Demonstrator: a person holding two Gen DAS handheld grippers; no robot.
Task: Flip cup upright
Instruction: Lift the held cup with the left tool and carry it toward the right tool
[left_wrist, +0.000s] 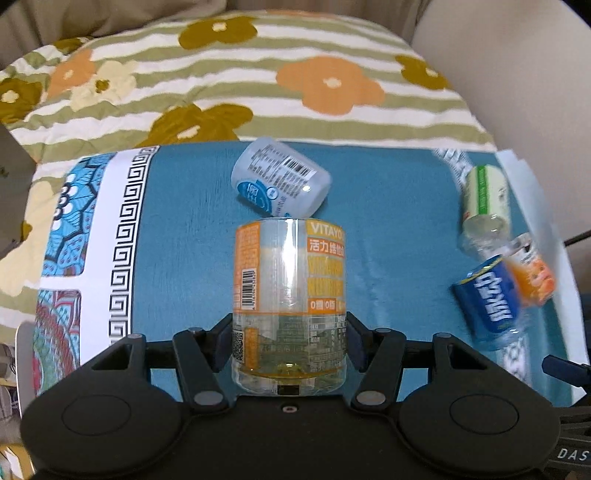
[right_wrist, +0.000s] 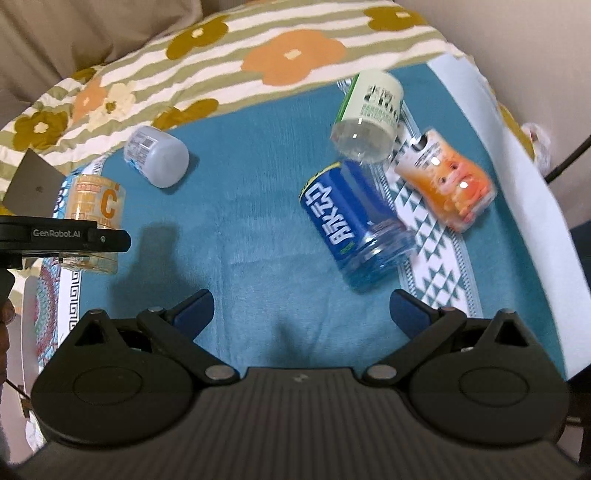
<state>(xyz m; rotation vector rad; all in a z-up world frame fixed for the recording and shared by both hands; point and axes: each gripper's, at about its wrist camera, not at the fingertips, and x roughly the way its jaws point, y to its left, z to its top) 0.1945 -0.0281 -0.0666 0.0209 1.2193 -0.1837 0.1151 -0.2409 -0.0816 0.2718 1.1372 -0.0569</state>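
Observation:
My left gripper (left_wrist: 289, 345) is shut on a clear cup with an orange label (left_wrist: 289, 295), which stands upright between the fingers over the teal mat (left_wrist: 184, 258). The same cup (right_wrist: 94, 206) shows at the left of the right wrist view, held by the left gripper. A frosted white cup (left_wrist: 280, 181) lies on its side just beyond it. My right gripper (right_wrist: 301, 308) is open and empty above the mat (right_wrist: 240, 221), with a blue-label cup (right_wrist: 354, 225) lying on its side ahead to the right.
A green-and-white cup (right_wrist: 369, 114) and an orange cartoon cup (right_wrist: 447, 184) lie tipped near the blue one at the mat's right. A floral striped quilt (left_wrist: 258, 81) lies behind the mat. The mat's patterned border (left_wrist: 122, 240) runs along the left.

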